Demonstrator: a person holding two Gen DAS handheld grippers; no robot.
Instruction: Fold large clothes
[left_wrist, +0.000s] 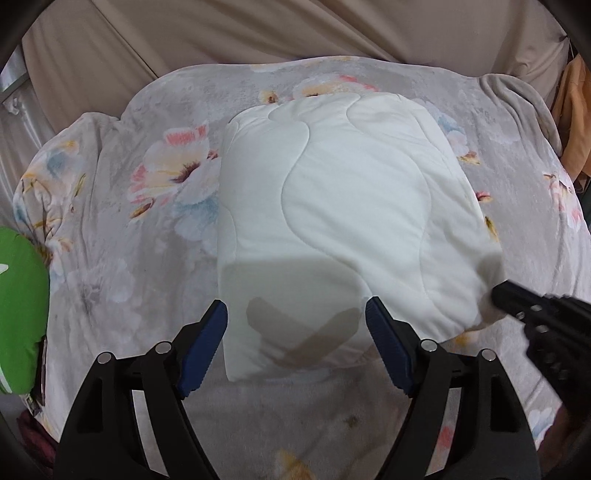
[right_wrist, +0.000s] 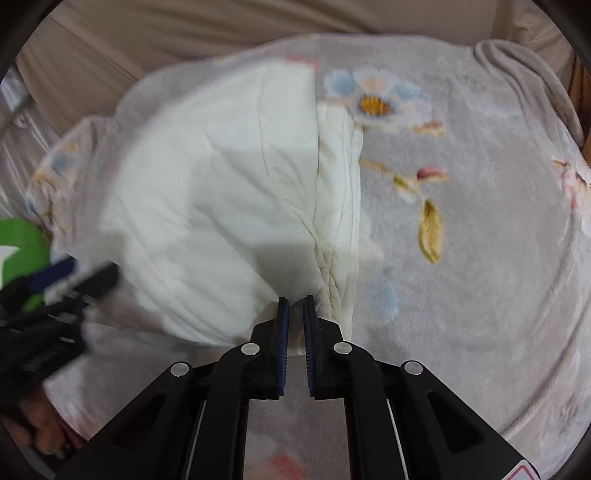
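- Progress is judged to be late: the white quilted garment (left_wrist: 343, 206) is seen already folded into a thick, compact, roughly rectangular bundle, with several layers stacked along one edge in the right wrist view.
- The bundle is laid near the middle of a grey floral blanket (left_wrist: 110, 280), which is spread over what appears to be a bed; beige fabric (left_wrist: 258, 29) is seen beyond it at 12 o'clock.
- The left hand-held gripper (left_wrist: 295, 347) is held with its jaws wide, with nothing pinched between them; the near end of the bundle is seen just beyond its blue pads (left_wrist: 207, 347), and their shadow is cast on the cloth.
- The right hand-held gripper (right_wrist: 294, 321) is closed narrow on the near corner of the bundle, white cloth being pinched between the pads; in the left wrist view it is seen at 4 o'clock of the bundle.
- A green object (left_wrist: 18, 310) is seen at 9 o'clock, at the blanket's edge; what it is cannot be told.
- What is left is judged to be small: the pinched corner is to be set down and let go, and the edges perhaps squared or pressed flat. Whether a further fold is wanted cannot be told.
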